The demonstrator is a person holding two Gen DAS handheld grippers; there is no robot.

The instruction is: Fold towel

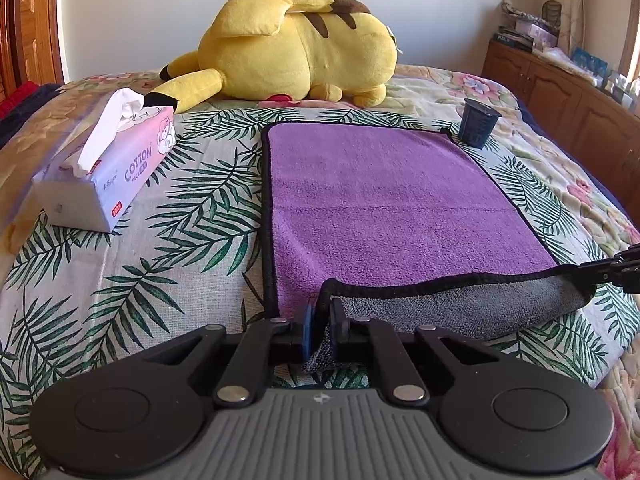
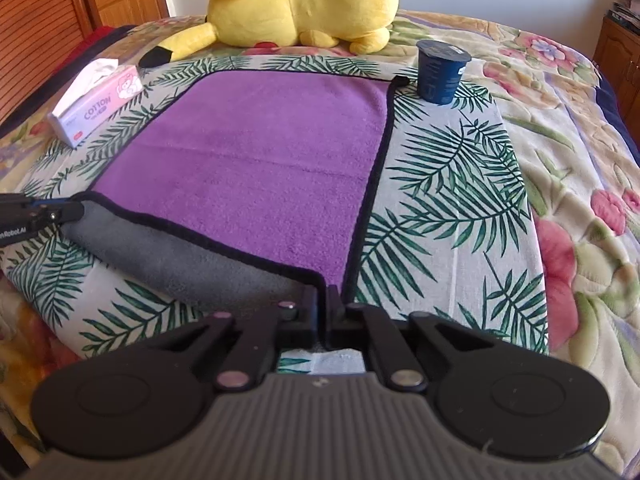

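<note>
We see left gripper (image 1: 321, 330) clamped on towel (image 1: 384, 200) near-left corner | right gripper (image 2: 323, 312) clamped on near-right corner | near edge lifted off bed (image 2: 460, 184)

bright daylight fills both views, strongest on the right where the floral quilt (image 2: 576, 128) looks washed out. shadows are soft. fisheye curvature bends the bed's edges, and dark vignetting clips the corners. the right wrist view is slightly softer.
</note>
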